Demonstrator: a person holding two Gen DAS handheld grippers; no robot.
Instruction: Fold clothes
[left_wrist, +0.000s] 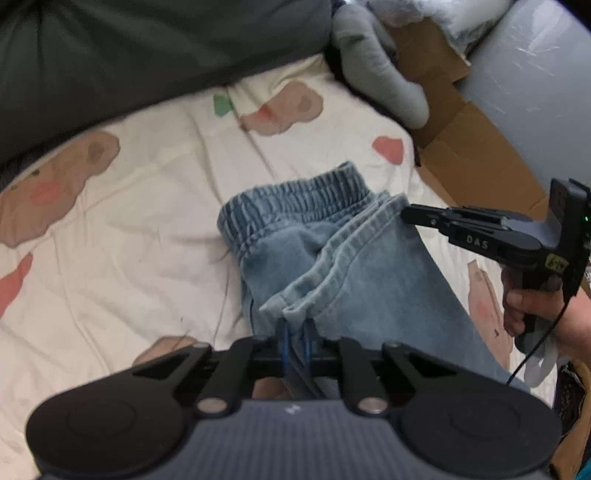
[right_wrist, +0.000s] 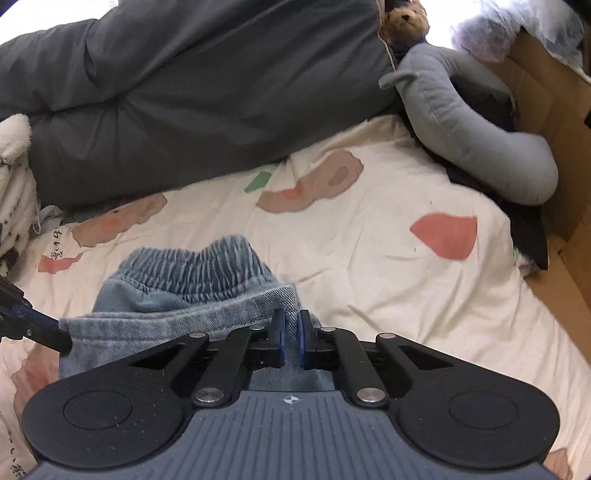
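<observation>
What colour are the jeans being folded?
Light, faded blue denim jeans with a ribbed elastic waistband; clearest in the left wrist view.

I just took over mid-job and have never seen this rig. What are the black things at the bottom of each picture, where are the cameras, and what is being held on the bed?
No robot arm here: a person holds a hand-held gripper in each hand, and each one has a fisheye camera looking forward along its two fingers.

The left wrist view shows the left hand-held gripper closed on a hem of the light blue denim pants with a ribbed elastic waistband. The right hand-held gripper enters from the side there, touching the far hem edge.

The right wrist view shows that same right gripper, its blue-padded fingers nearly together with denim between them.

The pants lie on a cream bedsheet with pink and tan patches. Behind it are a dark grey quilt, a grey plush toy and a brown cardboard box.
</observation>
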